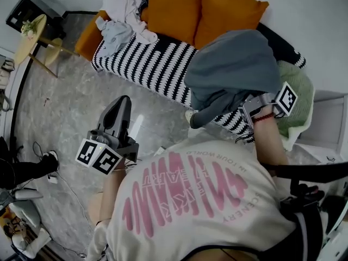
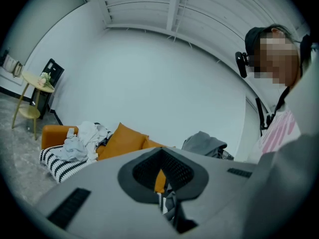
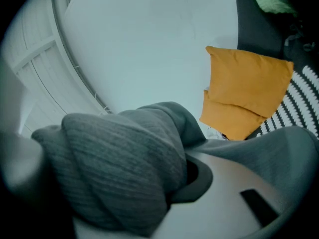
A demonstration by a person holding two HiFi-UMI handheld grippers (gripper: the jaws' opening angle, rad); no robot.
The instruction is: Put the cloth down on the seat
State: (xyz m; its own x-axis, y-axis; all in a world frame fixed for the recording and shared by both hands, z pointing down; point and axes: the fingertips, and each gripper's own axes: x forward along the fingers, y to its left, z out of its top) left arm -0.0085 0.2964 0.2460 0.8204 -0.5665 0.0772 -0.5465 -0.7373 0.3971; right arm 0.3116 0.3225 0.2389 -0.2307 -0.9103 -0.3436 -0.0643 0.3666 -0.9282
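Striped seat [image 1: 157, 64] across the upper middle of the frame, two orange cushions [image 1: 187, 10] propped at its back. Right of centre, grey cloth [image 1: 234, 64] bunched and held up over the seat's right part, clamped tight between the jaws of the right gripper [image 1: 253, 109]. Lower left, over the floor, left gripper [image 1: 124, 102] with jaws drawn together on nothing.

The sofa seat [image 1: 157, 64] has a black-and-white striped cover. On it, two orange cushions [image 1: 182, 10] lean at the back. A pile of pale clothes [image 1: 122, 18] lies at its left end and a green cloth [image 1: 300, 94] at its right end. A round side table [image 1: 32, 34] stands on the grey floor [image 1: 70, 107].
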